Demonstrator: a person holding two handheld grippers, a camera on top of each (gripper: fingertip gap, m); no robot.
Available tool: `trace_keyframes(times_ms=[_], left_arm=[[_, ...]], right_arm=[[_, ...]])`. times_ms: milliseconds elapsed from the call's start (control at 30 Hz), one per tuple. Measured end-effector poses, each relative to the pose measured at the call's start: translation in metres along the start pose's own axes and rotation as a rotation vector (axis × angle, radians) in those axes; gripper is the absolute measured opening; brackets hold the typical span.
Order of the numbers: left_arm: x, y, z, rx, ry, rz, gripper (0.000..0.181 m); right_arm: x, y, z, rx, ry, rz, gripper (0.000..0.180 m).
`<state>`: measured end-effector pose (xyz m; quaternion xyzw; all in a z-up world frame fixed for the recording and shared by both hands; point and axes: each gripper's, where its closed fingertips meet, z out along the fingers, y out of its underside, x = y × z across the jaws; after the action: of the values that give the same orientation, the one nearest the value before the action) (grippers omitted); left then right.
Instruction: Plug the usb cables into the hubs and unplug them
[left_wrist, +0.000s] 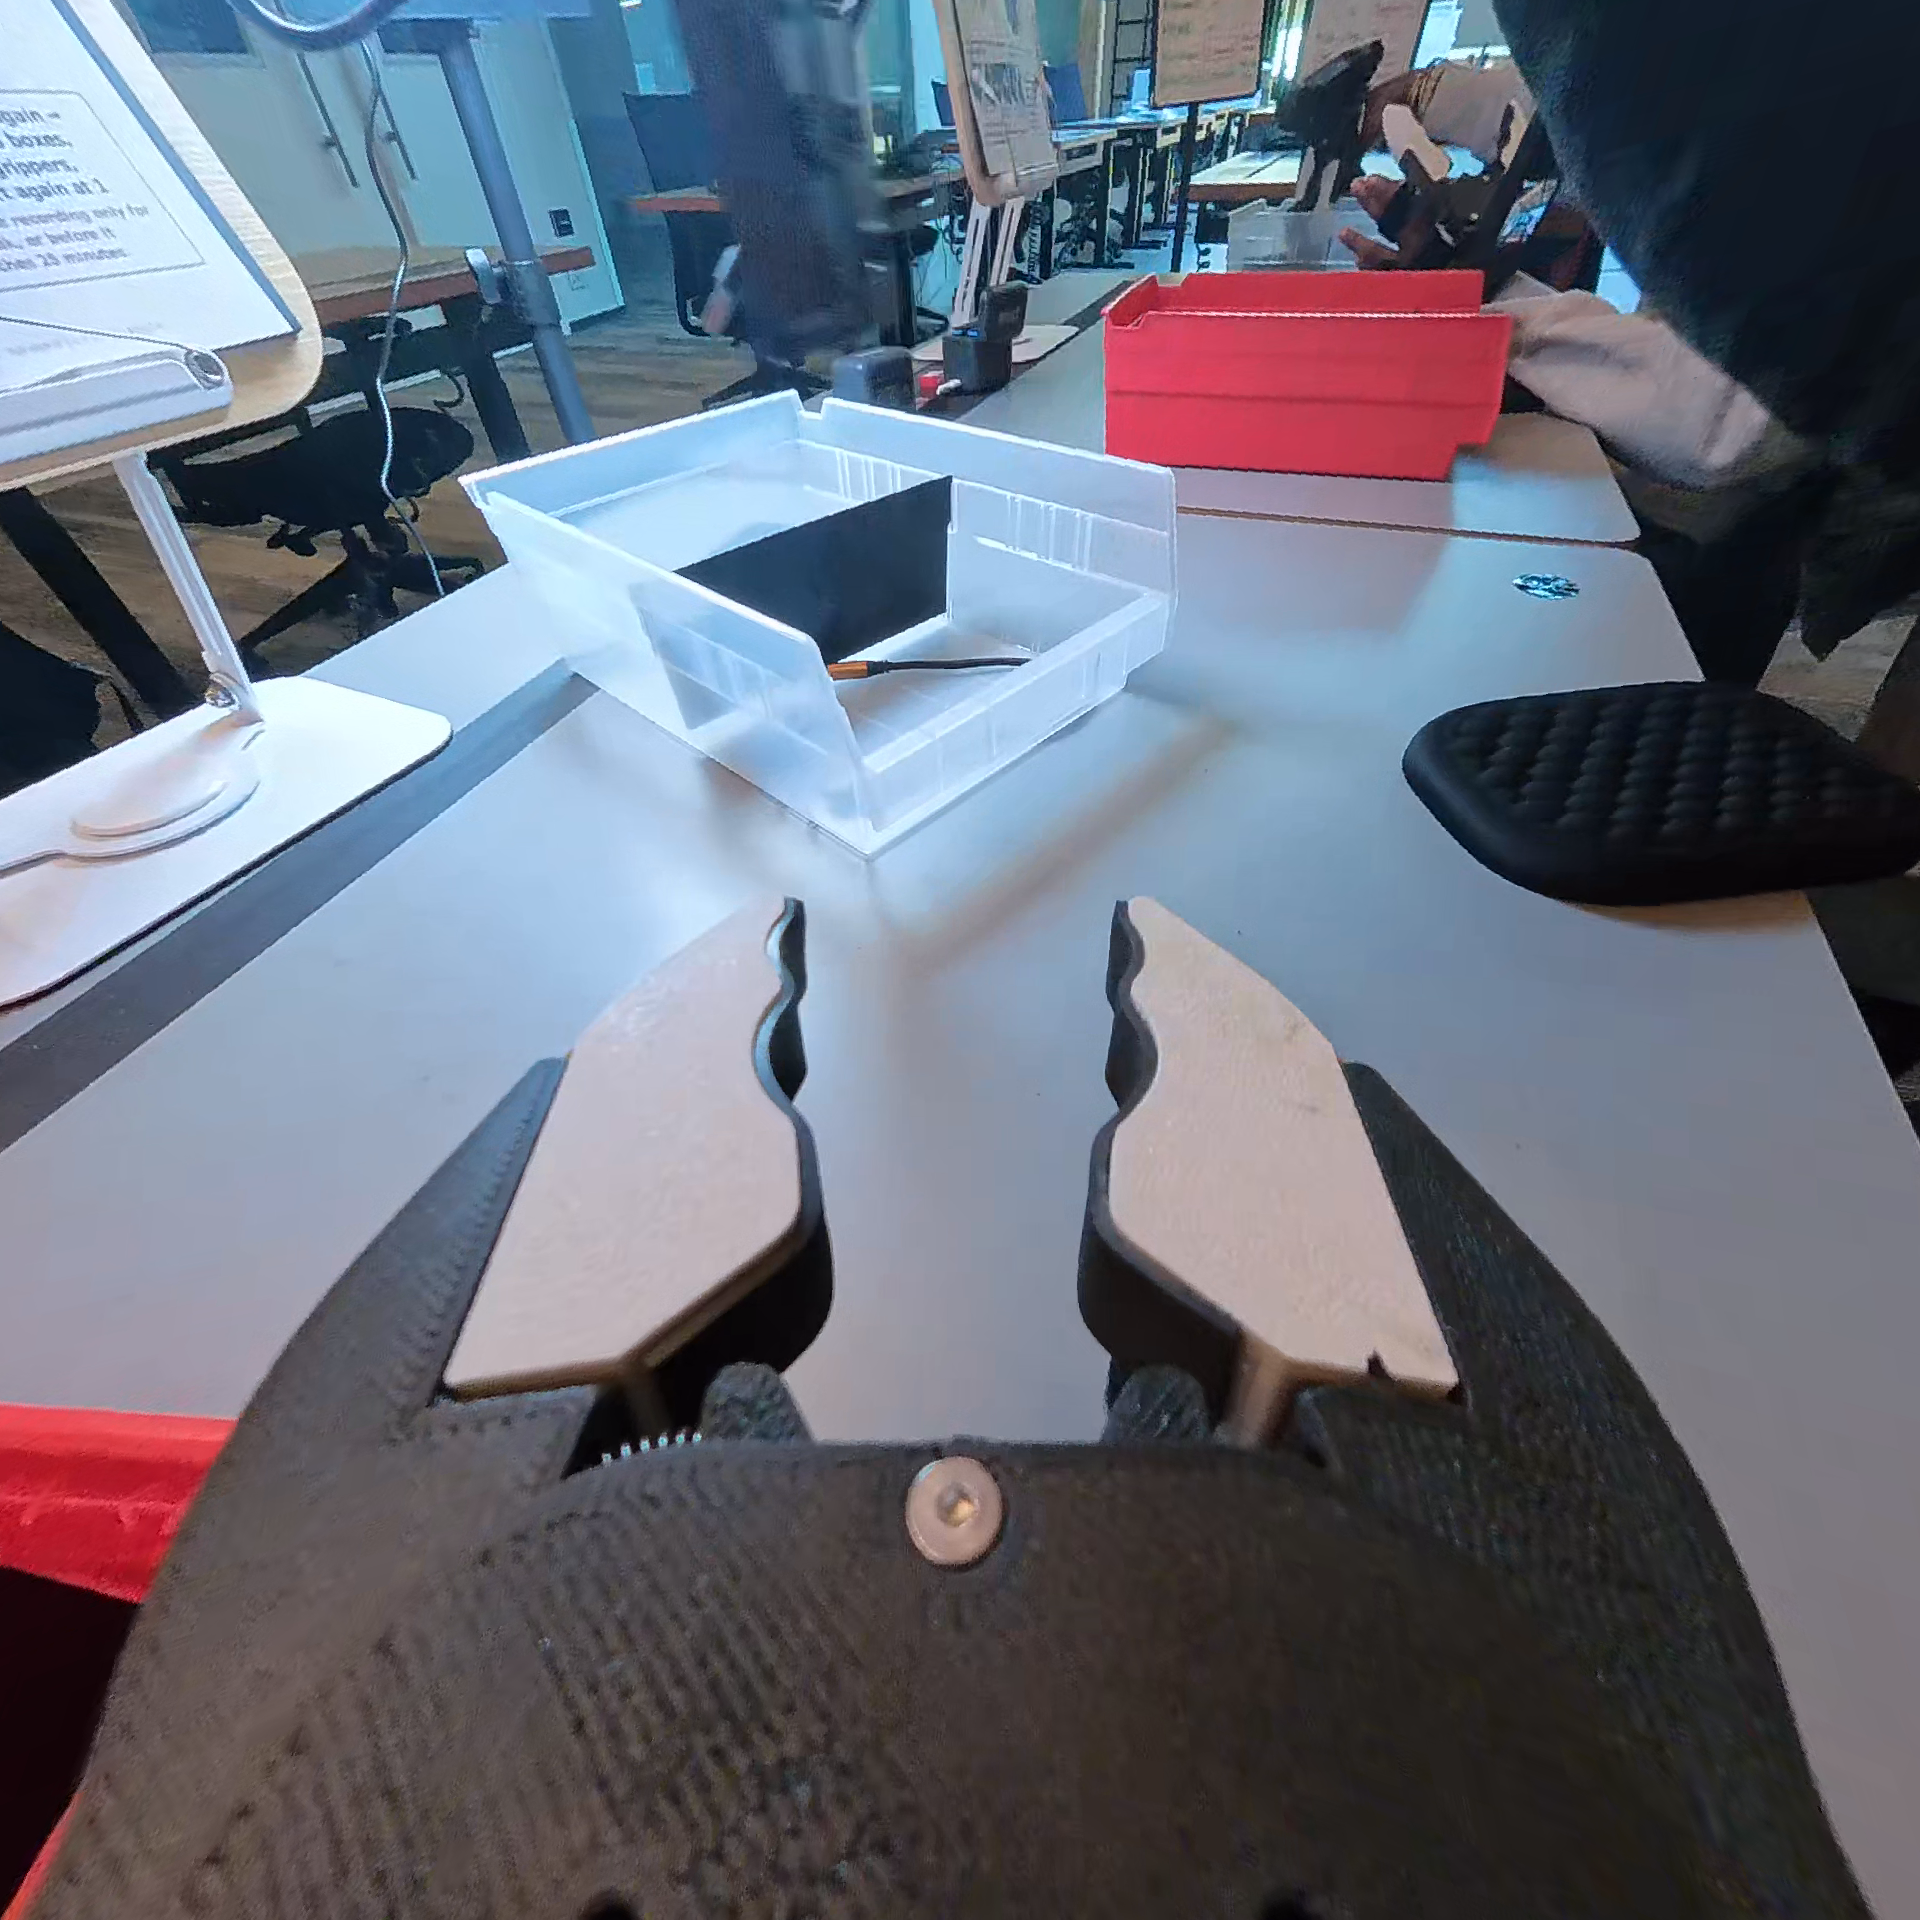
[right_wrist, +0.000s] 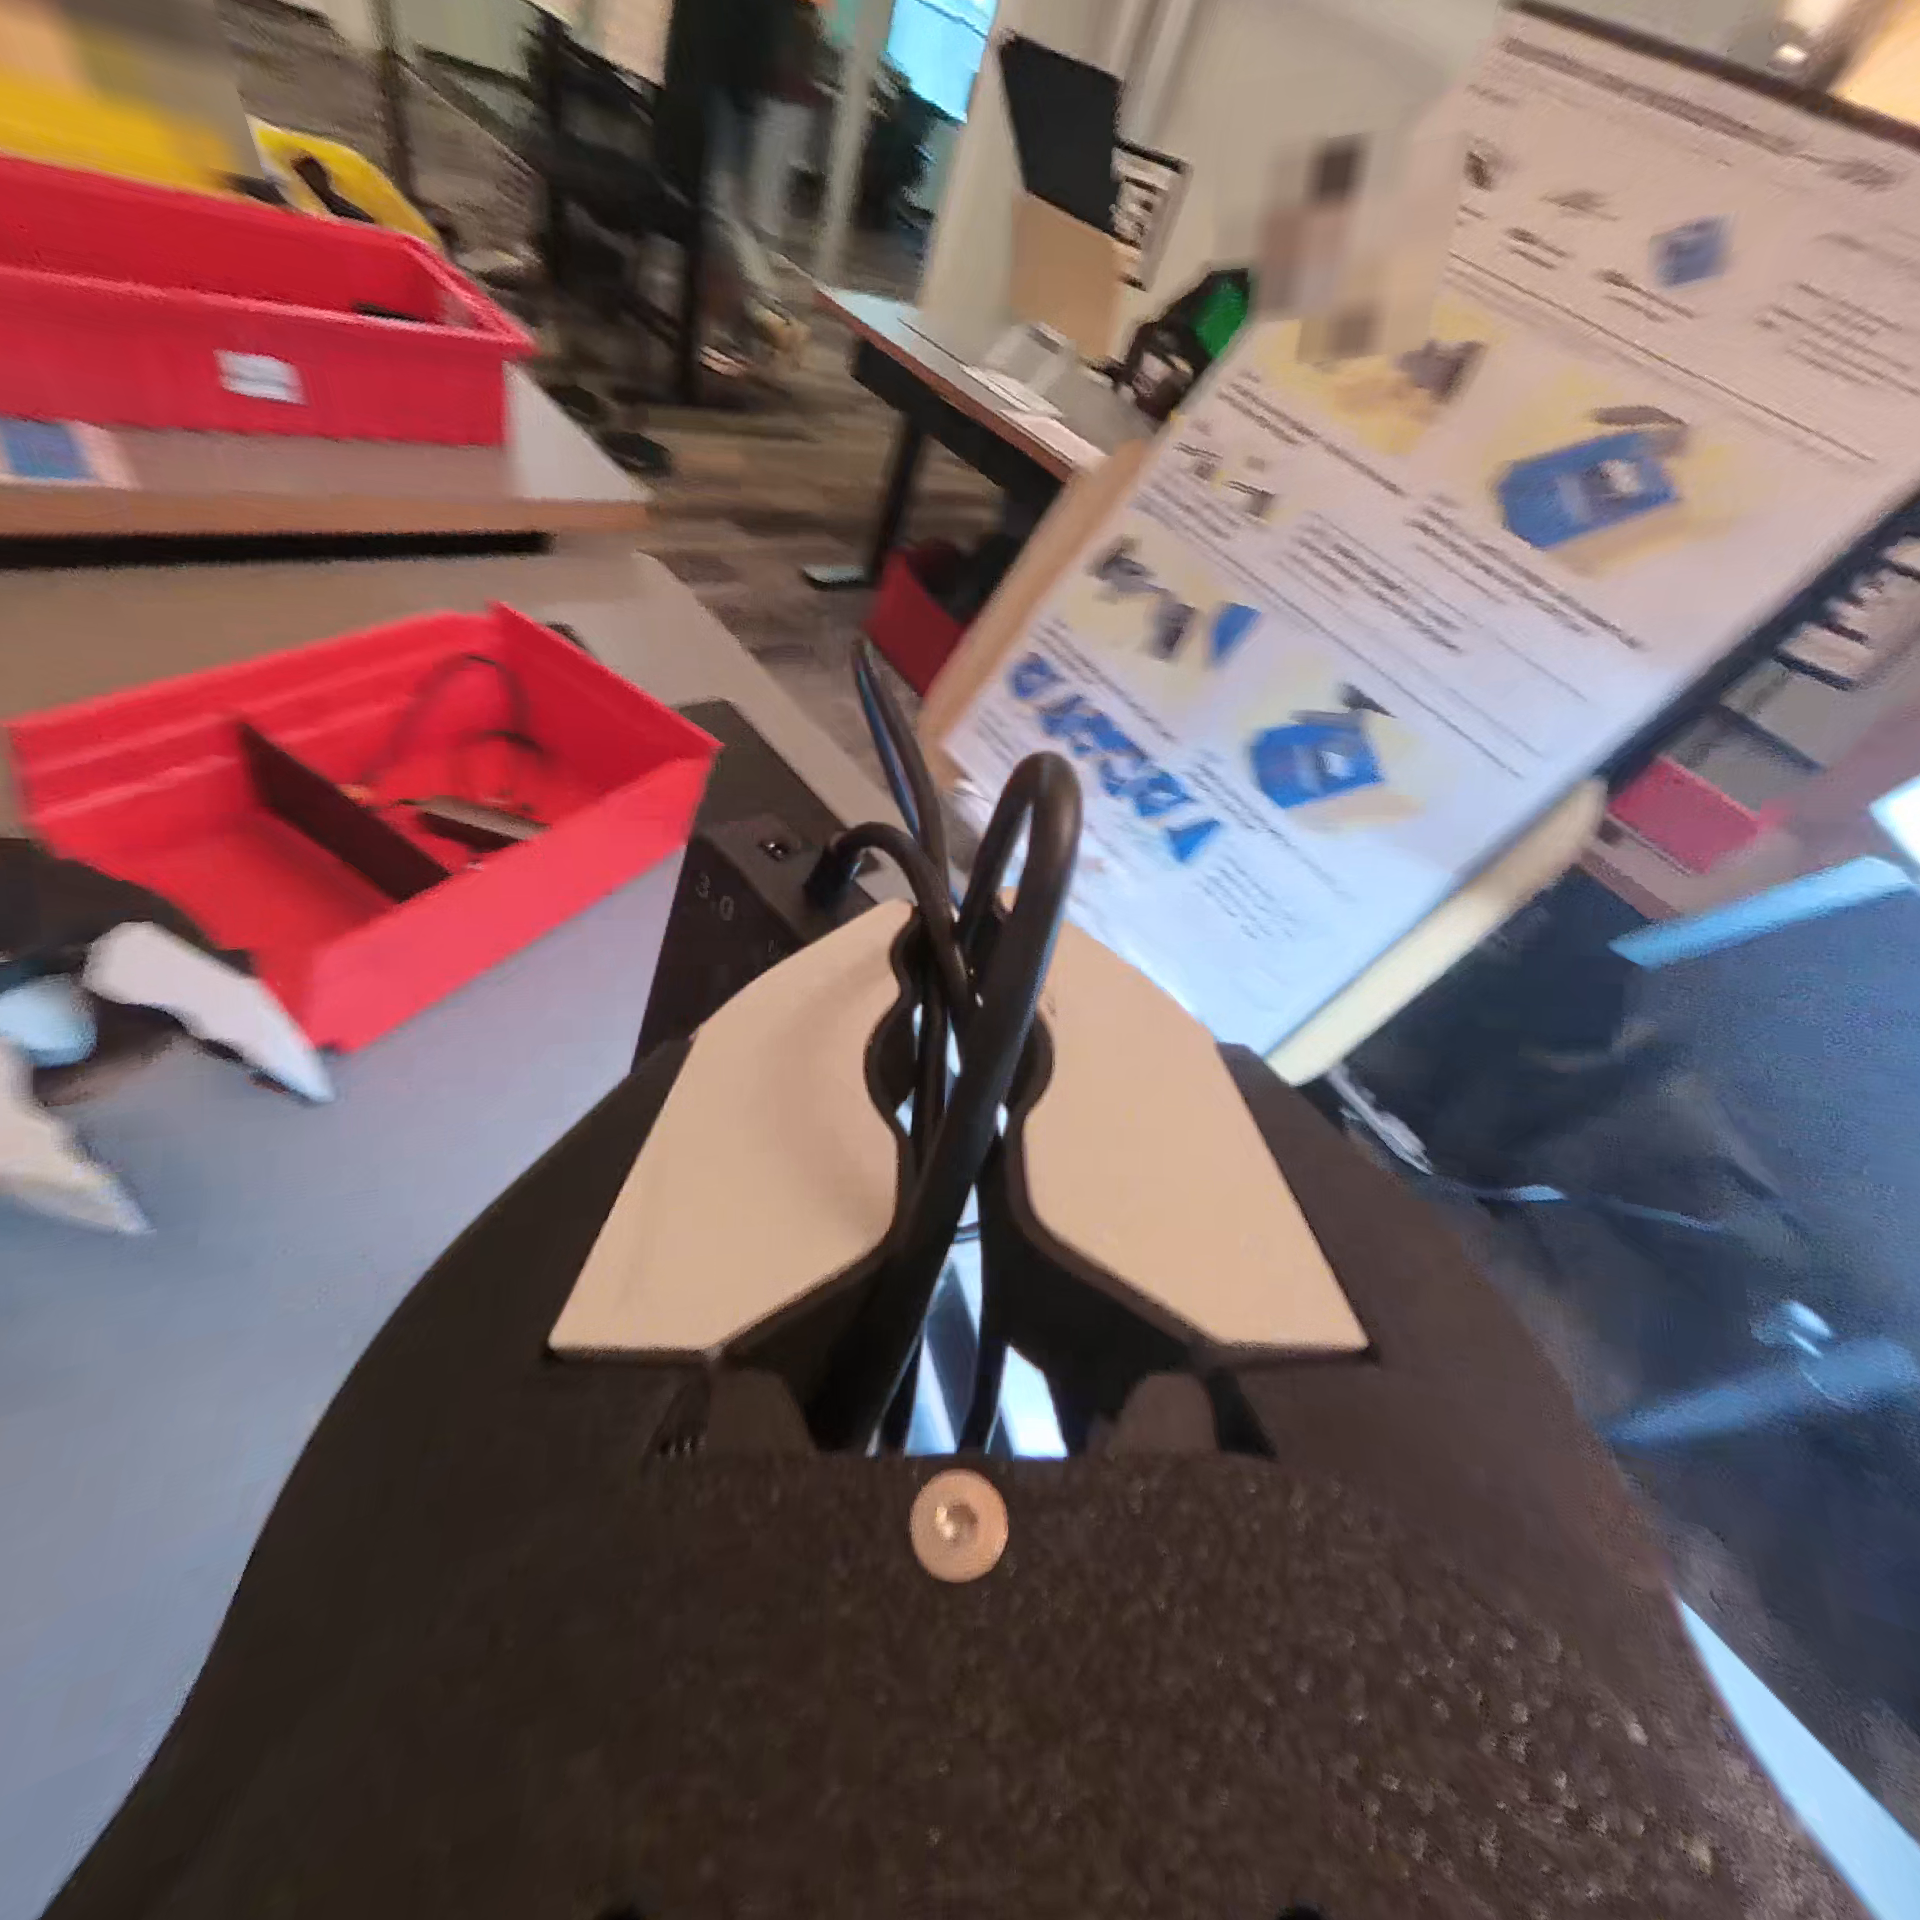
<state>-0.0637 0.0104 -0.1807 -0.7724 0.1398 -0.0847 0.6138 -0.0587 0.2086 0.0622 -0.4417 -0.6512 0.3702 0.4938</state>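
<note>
Gaping left hand-held gripper above bare table, clear bin ahead.

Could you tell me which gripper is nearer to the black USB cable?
Right: the right gripper is shut on the black cable; the left gripper is open over bare table.

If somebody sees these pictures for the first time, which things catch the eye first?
The right gripper is shut on a looped black cable, right in front of its camera. Left of it stands a red bin holding more cables. In the left wrist view, the open left gripper faces a clear bin.
</note>
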Motion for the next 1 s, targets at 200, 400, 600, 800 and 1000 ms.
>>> trace_keyframes(times_ms=[200,400,600,800,1000], left_arm=[[0.002,0.006,0.003,-0.029,0.007,0.012,0.055],[0.004,0.012,0.006,-0.062,0.008,0.031,0.054],[0.004,0.020,0.010,-0.086,0.023,0.014,0.053],[0.007,0.024,0.012,-0.110,0.030,0.026,0.053],[0.008,0.030,0.015,-0.129,0.044,0.020,0.053]], right_arm=[[0.092,0.061,0.020,-0.206,0.236,-0.046,0.009],[0.100,0.179,0.056,-0.433,0.206,0.020,0.008],[0.092,0.243,0.073,-0.512,0.070,0.209,0.009],[0.096,0.283,0.071,-0.676,0.011,0.215,0.018],[0.055,0.303,0.072,-0.817,-0.120,0.021,0.061]])
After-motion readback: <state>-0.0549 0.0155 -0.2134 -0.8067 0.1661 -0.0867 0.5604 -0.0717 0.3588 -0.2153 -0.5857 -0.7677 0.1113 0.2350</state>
